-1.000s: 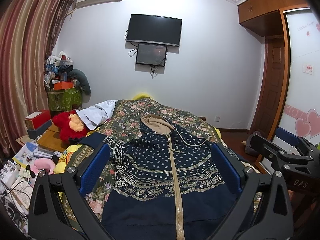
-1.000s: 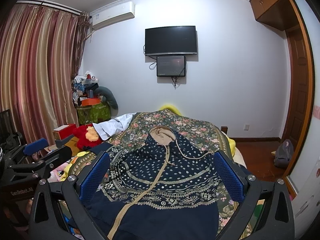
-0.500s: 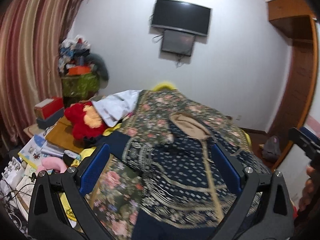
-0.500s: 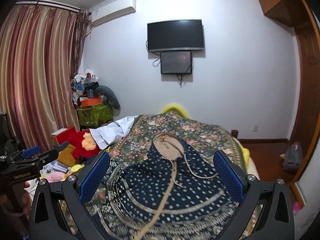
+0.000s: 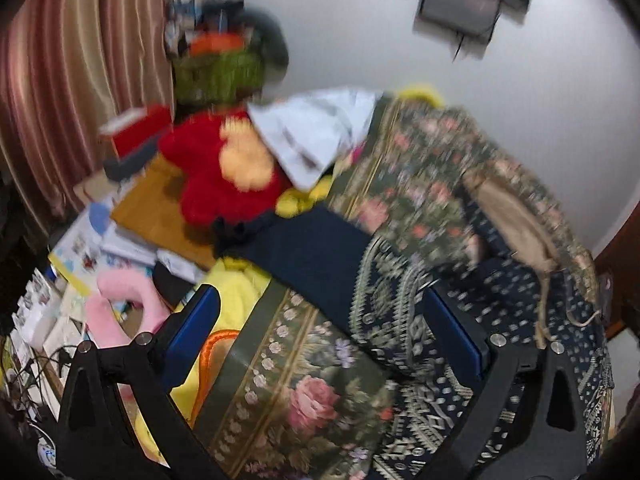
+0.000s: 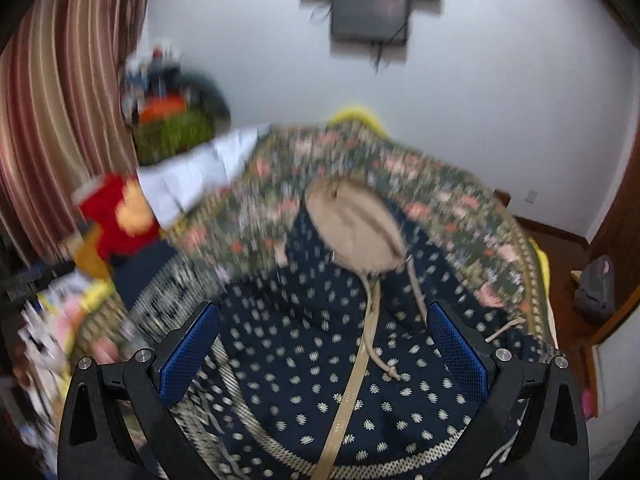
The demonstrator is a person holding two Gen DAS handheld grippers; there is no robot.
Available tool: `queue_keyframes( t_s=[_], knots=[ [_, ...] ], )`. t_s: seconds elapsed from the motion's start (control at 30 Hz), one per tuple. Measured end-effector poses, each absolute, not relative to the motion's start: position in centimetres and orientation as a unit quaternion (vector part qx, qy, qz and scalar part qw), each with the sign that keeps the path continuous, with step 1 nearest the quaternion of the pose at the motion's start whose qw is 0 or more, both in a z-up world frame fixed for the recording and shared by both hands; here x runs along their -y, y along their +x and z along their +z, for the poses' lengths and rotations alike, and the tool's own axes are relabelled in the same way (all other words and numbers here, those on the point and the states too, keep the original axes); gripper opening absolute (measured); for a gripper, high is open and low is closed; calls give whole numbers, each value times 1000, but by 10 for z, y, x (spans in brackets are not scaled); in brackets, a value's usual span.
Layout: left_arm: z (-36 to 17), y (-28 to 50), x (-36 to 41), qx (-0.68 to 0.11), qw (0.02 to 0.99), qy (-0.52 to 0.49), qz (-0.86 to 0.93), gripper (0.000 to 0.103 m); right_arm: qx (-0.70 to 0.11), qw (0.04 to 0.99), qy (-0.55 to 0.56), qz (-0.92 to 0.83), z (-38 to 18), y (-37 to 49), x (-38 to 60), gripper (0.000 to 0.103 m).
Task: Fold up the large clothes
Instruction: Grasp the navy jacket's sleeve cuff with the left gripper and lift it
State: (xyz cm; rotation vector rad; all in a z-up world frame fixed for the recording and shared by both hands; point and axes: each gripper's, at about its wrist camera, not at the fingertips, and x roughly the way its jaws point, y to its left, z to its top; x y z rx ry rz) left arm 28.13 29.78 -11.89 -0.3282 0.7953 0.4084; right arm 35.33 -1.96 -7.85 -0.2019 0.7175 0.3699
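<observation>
A navy patterned hooded jacket point(image 6: 304, 364) with a tan hood point(image 6: 354, 220) and tan zipper lies spread face up on a bed with a floral cover point(image 6: 404, 176). In the left wrist view its left sleeve point(image 5: 320, 256) stretches toward the bed's left edge, and the tan hood point(image 5: 516, 216) lies at the right. My left gripper point(image 5: 320, 328) hangs open over the sleeve and shoulder, holding nothing. My right gripper point(image 6: 322, 340) stands open above the chest, just below the hood, holding nothing. Both views are blurred by motion.
A red plush toy point(image 5: 224, 176), a white cloth point(image 5: 316, 128), books and a pink cushion point(image 5: 120, 308) crowd the left side of the bed. A striped curtain point(image 5: 60, 60) hangs at the left. A dark bag point(image 6: 596, 288) sits on the floor at the right, below a wall screen point(image 6: 370, 12).
Both grippers have dropped lower and nearer to the jacket. The left one has swung left toward the sleeve; the right one has moved up over the chest toward the hood.
</observation>
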Motion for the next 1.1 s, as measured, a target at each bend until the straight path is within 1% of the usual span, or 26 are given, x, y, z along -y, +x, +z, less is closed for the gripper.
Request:
queue_keyframes(
  t_s=[0.07,0.23,0.27,0.3,0.4,0.43,0.5,0.53,0.57,0.6,0.63,0.7,0.73,0.77,0.8,0.83,0.87,0.97,1.03,1.1],
  knots=[
    [-140,298,-314,-416,871,-161,207,102,-375,900,-123,188,-109,370,1,103],
    [-176,323,-344,-459,849,-190,178,102,-436,860,-144,223,-171,404,-37,103],
    [-182,327,-350,-464,845,-203,172,100,-446,853,-147,226,-180,408,-43,103],
    [-188,331,-359,-469,839,-221,164,94,-454,848,-150,227,-188,414,-49,103],
    [-201,339,-379,-479,822,-271,148,83,-478,832,-147,239,-209,426,-67,103],
    [-207,342,-386,-483,814,-289,141,82,-484,828,-144,244,-214,430,-71,103],
    [-215,349,-396,-489,805,-309,137,74,-500,816,-136,257,-225,437,-80,103],
    [-220,353,-400,-492,800,-316,134,72,-509,809,-132,263,-232,441,-84,103],
    [-224,357,-404,-494,797,-322,134,66,-516,804,-129,265,-238,445,-88,102],
    [-227,360,-407,-495,794,-326,135,60,-521,801,-126,266,-242,447,-90,101],
    [-230,364,-410,-497,789,-333,141,58,-527,797,-123,269,-248,448,-92,99],
    [-235,371,-414,-495,787,-340,144,48,-537,788,-120,276,-257,450,-93,93],
    [-235,374,-414,-495,788,-335,148,46,-537,787,-124,277,-261,448,-95,92],
    [-235,377,-414,-494,791,-326,154,37,-529,791,-133,277,-263,445,-96,92],
    [-233,379,-413,-493,795,-315,162,32,-521,794,-144,279,-265,442,-98,92],
    [-229,380,-410,-489,802,-295,176,20,-516,794,-157,281,-266,439,-101,92],
    [-226,382,-408,-487,807,-278,185,13,-509,793,-175,284,-268,435,-105,92],
    [-207,385,-389,-474,832,-205,204,8,-503,786,-200,297,-270,424,-117,85],
    [-188,384,-370,-457,851,-148,211,8,-504,785,-202,299,-270,421,-120,85],
    [-171,383,-354,-440,866,-112,212,7,-514,781,-188,300,-267,421,-115,85]
  ],
)
